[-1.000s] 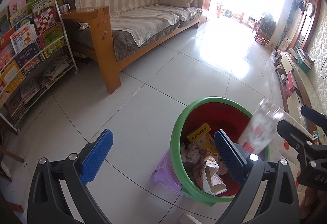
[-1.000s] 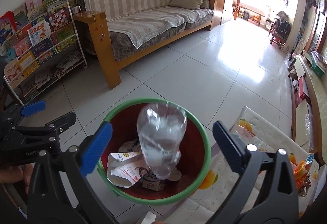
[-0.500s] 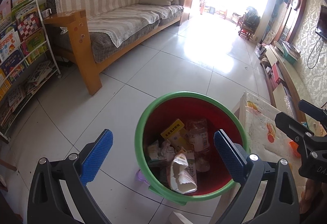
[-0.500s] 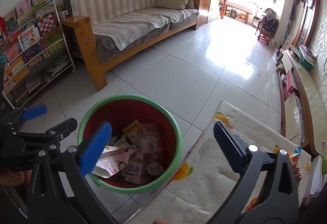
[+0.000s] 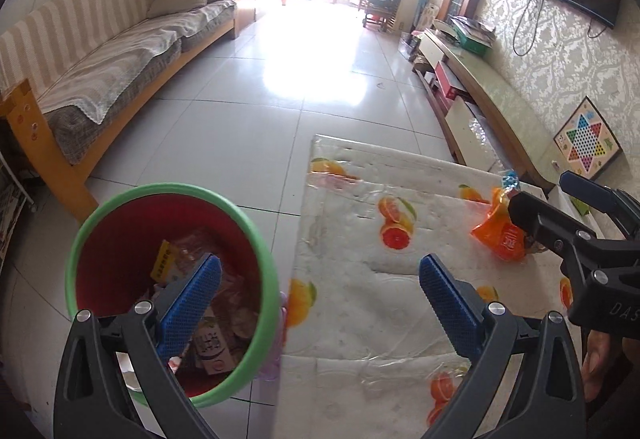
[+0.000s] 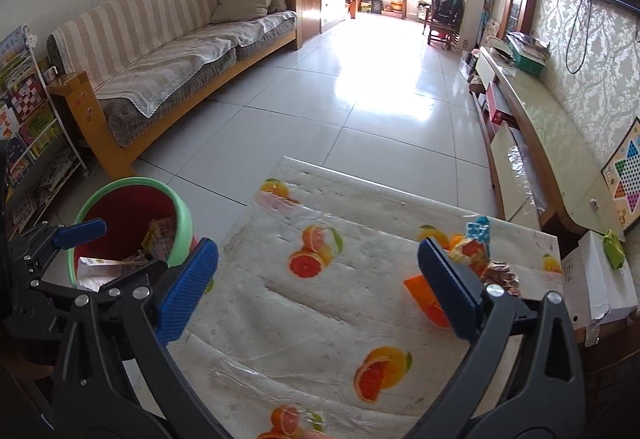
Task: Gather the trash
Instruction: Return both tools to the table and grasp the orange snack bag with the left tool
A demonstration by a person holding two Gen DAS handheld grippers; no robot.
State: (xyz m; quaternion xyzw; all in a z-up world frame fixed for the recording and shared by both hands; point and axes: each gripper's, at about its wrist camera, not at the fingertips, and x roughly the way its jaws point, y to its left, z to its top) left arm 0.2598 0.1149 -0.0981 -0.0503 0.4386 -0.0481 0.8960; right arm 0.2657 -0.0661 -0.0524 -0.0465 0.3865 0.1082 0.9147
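A red bin with a green rim (image 5: 256, 239) (image 6: 182, 223) stands on the floor left of the table and holds cartons, wrappers and a clear bottle (image 5: 224, 287). An orange snack bag (image 5: 498, 239) (image 6: 466, 253) lies at the table's right side. My left gripper (image 5: 318, 299) is open and empty, over the bin's right rim and the table's left edge. My right gripper (image 6: 318, 287) is open and empty above the table, its right finger in front of the orange bag.
The table (image 5: 360, 199) (image 6: 320, 319) has a plastic cover printed with oranges. A sofa (image 6: 172, 51) lines the left wall and a bookshelf (image 6: 24, 127) stands at far left. A low cabinet (image 6: 532, 127) runs along the right wall. A white box (image 6: 600, 275) sits right of the table.
The clear bottle fell from between the right gripper's fingers into the bin. Both grippers then swung right, from over the bin to over the table.
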